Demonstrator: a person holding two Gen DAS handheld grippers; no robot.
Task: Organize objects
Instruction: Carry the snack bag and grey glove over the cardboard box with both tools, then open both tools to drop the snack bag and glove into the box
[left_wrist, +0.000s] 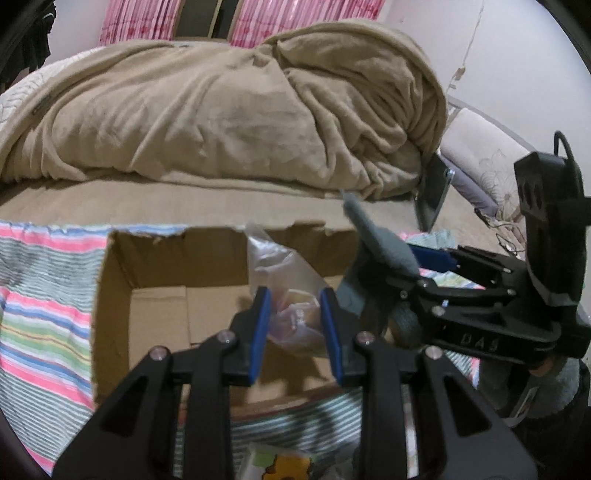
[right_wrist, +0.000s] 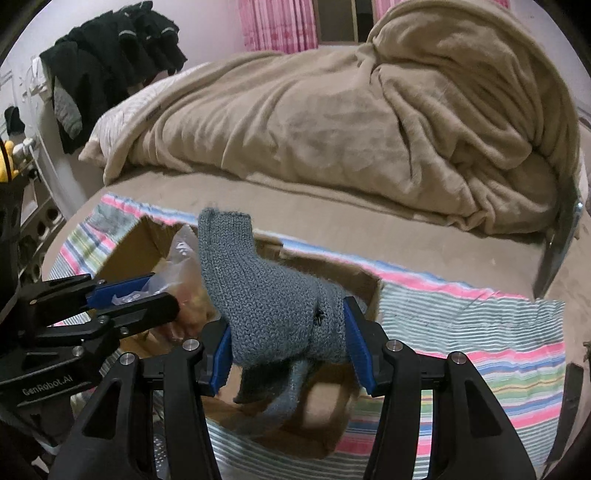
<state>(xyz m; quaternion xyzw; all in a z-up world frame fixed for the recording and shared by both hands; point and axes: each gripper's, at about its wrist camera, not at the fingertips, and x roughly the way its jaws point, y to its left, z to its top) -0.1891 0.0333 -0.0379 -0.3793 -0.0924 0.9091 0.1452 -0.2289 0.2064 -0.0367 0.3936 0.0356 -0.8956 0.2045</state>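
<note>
The gray sock (right_wrist: 273, 299) hid part of the cardboard box (right_wrist: 147, 236). What was inside the clear bag (left_wrist: 284, 280) was too blurry to tell.

Left gripper (left_wrist: 295, 325) and right gripper (right_wrist: 290, 341), side by side, jaws partly closed on loads.

A right gripper (right_wrist: 288, 343) clamps a grey knitted sock (right_wrist: 266, 299) above an open cardboard box (right_wrist: 364, 291) on a striped cloth (right_wrist: 480, 332). To the left, the left gripper (right_wrist: 147, 291) pinches a clear plastic bag (right_wrist: 181, 266) over the box. A rumpled beige blanket (right_wrist: 332, 129) fills the bed behind; dark clothes (right_wrist: 110, 55) hang at far left.
</note>
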